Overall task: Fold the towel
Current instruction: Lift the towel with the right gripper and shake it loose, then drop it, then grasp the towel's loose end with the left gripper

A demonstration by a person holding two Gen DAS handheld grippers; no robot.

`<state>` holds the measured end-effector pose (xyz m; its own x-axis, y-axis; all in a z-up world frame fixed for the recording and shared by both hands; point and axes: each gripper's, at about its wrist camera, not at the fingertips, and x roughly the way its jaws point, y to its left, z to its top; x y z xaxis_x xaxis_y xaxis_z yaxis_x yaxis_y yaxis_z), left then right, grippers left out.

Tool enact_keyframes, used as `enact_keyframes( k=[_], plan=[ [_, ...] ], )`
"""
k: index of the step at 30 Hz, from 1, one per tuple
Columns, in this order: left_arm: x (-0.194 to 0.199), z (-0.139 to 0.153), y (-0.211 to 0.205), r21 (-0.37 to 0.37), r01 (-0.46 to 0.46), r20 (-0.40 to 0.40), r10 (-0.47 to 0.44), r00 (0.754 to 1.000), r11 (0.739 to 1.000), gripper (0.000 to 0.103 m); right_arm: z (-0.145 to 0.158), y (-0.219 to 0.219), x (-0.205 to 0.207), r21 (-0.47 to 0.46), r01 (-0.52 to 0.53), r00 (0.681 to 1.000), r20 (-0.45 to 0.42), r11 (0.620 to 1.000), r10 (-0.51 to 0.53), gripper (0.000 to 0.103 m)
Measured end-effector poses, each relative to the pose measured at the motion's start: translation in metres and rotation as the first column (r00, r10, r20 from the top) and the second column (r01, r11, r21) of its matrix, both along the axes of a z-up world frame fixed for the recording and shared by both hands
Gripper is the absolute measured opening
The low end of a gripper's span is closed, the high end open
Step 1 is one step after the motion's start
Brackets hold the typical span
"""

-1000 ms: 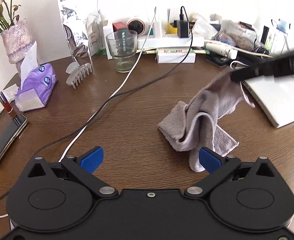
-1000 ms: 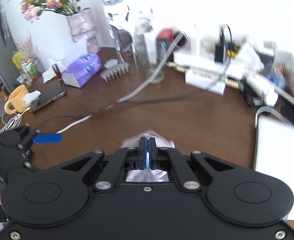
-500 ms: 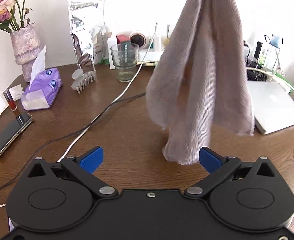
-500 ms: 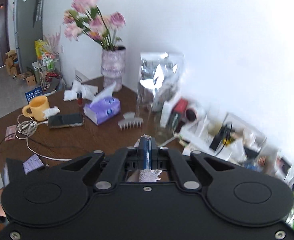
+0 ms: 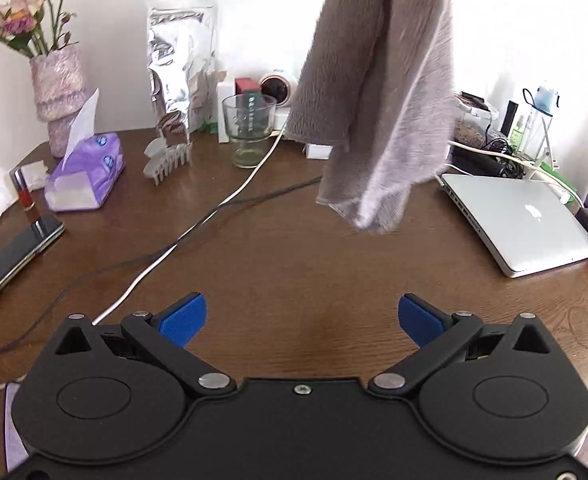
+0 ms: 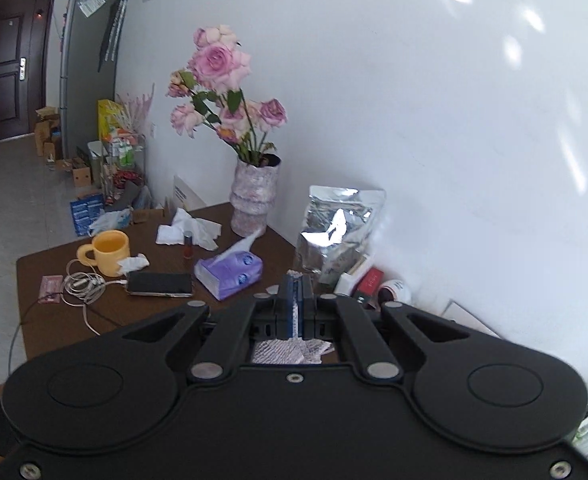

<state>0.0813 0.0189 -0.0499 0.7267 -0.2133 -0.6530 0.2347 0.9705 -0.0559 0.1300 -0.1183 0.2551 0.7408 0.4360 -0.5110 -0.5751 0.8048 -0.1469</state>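
Right tongs (image 6: 295,308) pressed together, pinching grey towel (image 5: 378,92); towel hangs clear above the table (image 5: 294,256), lower edge off the wood. Left tongs (image 5: 301,318) spread wide, holding nothing, low over table.

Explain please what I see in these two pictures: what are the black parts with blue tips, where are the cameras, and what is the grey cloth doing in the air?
A person holds a two-finger gripper in each hand, each carrying a camera looking along its fingers. In the left view, the left gripper is open and empty above the wooden table. The right gripper is shut on the towel, which hangs clear above the table. On the table lie a laptop, a glass, a tissue pack and a phone.
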Motion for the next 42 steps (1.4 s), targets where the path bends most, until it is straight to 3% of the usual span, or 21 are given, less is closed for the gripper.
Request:
enact_keyframes(
  k=[6,10,12,17,21,22,23,25,26,27,29,33,37,40,41,42],
  plan=[
    [-0.015,0.003,0.012,-0.004,-0.037,-0.004,0.037,0.999,0.999,0.103,0.003,0.009,-0.003,0.077,-0.042,0.999,-0.012,0.996,0.043,0.002],
    [-0.021,0.001,0.018,0.01,-0.063,-0.014,0.063,0.998,0.998,0.103,-0.031,-0.013,0.01,0.101,0.029,0.998,-0.062,0.994,-0.022,0.002],
    [-0.024,-0.002,0.021,0.018,-0.075,-0.028,0.076,0.997,0.997,0.103,-0.074,-0.037,0.019,0.093,0.101,0.984,-0.154,0.99,-0.086,0.002],
    [-0.025,-0.011,0.018,0.046,-0.068,-0.068,0.071,0.995,0.997,0.103,-0.19,-0.096,0.027,0.039,0.278,0.897,-0.369,0.96,-0.245,0.002],
    [-0.02,-0.015,0.012,0.073,-0.026,-0.091,0.033,0.995,0.997,0.103,-0.266,-0.134,0.014,-0.007,0.405,0.8,-0.482,0.914,-0.358,0.006],
    [-0.019,-0.017,0.009,0.083,-0.009,-0.094,0.017,0.995,0.997,0.103,-0.285,-0.143,0.011,-0.02,0.434,0.771,-0.508,0.901,-0.384,0.009],
    [-0.017,-0.018,0.007,0.091,0.003,-0.096,0.006,0.995,0.996,0.103,-0.304,-0.152,0.007,-0.035,0.463,0.741,-0.533,0.886,-0.409,0.019],
    [-0.009,-0.022,0.0,0.107,0.034,-0.097,-0.023,0.995,0.994,0.103,-0.333,-0.163,0.006,-0.052,0.492,0.721,-0.535,0.869,-0.44,0.03],
    [-0.006,-0.024,-0.004,0.116,0.046,-0.092,-0.036,0.995,0.992,0.103,-0.33,-0.162,0.005,-0.06,0.499,0.721,-0.524,0.864,-0.453,0.041],
    [-0.002,-0.025,-0.008,0.126,0.059,-0.084,-0.049,0.995,0.99,0.103,-0.329,-0.16,0.002,-0.064,0.502,0.724,-0.514,0.862,-0.46,0.064],
    [0.005,-0.029,-0.014,0.135,0.081,-0.072,-0.071,0.995,0.988,0.103,-0.33,-0.157,-0.007,-0.065,0.499,0.732,-0.503,0.864,-0.461,0.079],
    [0.024,-0.039,-0.023,0.162,0.149,-0.063,-0.141,0.988,0.975,0.103,-0.333,-0.151,-0.024,-0.068,0.493,0.747,-0.479,0.867,-0.462,0.079],
    [0.035,-0.049,-0.023,0.235,0.229,-0.075,-0.217,0.973,0.945,0.103,-0.335,-0.144,-0.042,-0.071,0.487,0.761,-0.454,0.87,-0.463,0.079],
    [0.038,-0.057,-0.025,0.305,0.298,-0.097,-0.281,0.955,0.904,0.101,-0.339,-0.14,-0.054,-0.07,0.484,0.768,-0.444,0.872,-0.462,0.079],
    [0.039,-0.06,-0.026,0.343,0.331,-0.112,-0.312,0.944,0.879,0.101,-0.33,-0.136,-0.046,-0.063,0.481,0.764,-0.459,0.874,-0.454,0.079],
    [0.041,-0.063,-0.029,0.398,0.381,-0.132,-0.359,0.924,0.835,0.098,-0.323,-0.132,-0.039,-0.057,0.481,0.759,-0.473,0.875,-0.448,0.079]
  ],
)
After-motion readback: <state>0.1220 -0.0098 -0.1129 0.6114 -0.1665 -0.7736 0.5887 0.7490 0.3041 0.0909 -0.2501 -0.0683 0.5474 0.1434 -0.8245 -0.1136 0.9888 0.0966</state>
